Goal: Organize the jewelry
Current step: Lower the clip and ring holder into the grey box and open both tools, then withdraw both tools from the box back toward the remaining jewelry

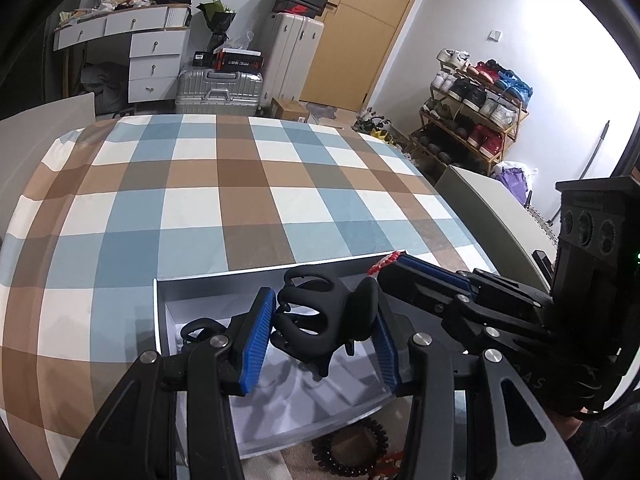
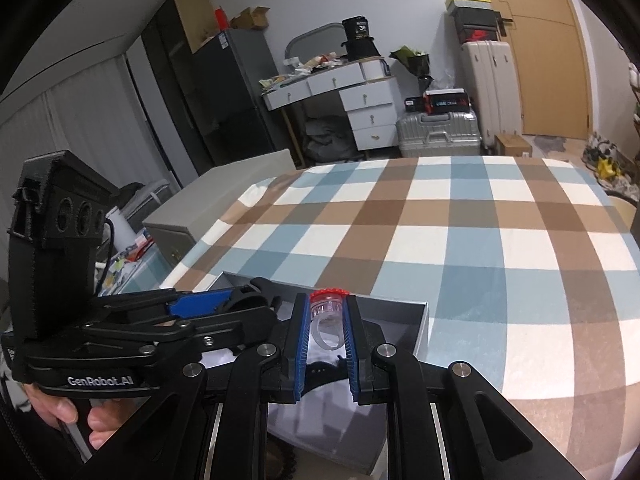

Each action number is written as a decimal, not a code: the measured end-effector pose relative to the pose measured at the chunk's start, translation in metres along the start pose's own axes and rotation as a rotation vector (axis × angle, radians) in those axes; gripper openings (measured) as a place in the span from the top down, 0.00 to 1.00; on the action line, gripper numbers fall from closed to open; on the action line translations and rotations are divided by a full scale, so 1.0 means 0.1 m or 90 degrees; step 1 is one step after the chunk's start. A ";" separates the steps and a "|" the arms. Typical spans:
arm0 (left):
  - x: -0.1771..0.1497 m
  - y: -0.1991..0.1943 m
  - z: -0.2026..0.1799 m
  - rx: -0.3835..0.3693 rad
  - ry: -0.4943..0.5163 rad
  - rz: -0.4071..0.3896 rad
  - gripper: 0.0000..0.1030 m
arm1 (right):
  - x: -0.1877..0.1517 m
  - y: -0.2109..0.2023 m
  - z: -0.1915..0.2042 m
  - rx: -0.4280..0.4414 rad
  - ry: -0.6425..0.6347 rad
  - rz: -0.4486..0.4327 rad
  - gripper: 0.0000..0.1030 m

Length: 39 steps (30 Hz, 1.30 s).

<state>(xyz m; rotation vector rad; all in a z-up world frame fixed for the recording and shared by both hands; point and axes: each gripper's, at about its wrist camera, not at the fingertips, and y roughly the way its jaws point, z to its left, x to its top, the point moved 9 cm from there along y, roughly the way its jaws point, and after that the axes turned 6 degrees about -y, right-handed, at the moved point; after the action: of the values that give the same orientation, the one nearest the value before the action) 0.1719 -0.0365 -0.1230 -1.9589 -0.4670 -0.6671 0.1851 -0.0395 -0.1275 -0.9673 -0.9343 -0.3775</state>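
My left gripper [image 1: 320, 320] is shut on a black claw hair clip [image 1: 320, 316] and holds it over the open grey box [image 1: 160, 312] with a white lining. My right gripper [image 2: 327, 320] is shut on a clear plastic ring with a red top [image 2: 326, 312], also over the box [image 2: 420, 332]. The right gripper enters the left wrist view from the right, its red-topped ring [image 1: 383, 263] at the box's far edge. Another black clip [image 1: 196, 330] lies inside the box.
The box sits on a bed with a blue, brown and white checked cover [image 1: 240, 184]. A black spiral hair tie [image 1: 352, 448] lies on the cover just in front of the box. Furniture, suitcases and a shoe rack [image 1: 476, 116] stand beyond the bed.
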 end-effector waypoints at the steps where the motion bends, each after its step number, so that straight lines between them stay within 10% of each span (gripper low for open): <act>1: 0.00 0.01 0.00 0.002 -0.001 0.003 0.60 | 0.00 -0.01 0.00 -0.003 -0.002 -0.001 0.85; 16: 0.02 0.05 0.03 0.014 0.000 0.008 0.54 | -0.01 0.01 -0.08 -0.007 0.020 -0.005 0.79; 39: -0.03 -0.43 -0.10 0.061 0.031 -0.053 0.27 | 0.10 -0.76 0.03 -0.046 0.030 -0.104 0.22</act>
<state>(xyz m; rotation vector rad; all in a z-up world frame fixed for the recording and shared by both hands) 0.1422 -0.0259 -0.0917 -1.8375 -0.5439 -0.7304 0.1405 -0.0774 -0.0781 -0.9468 -0.9654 -0.5736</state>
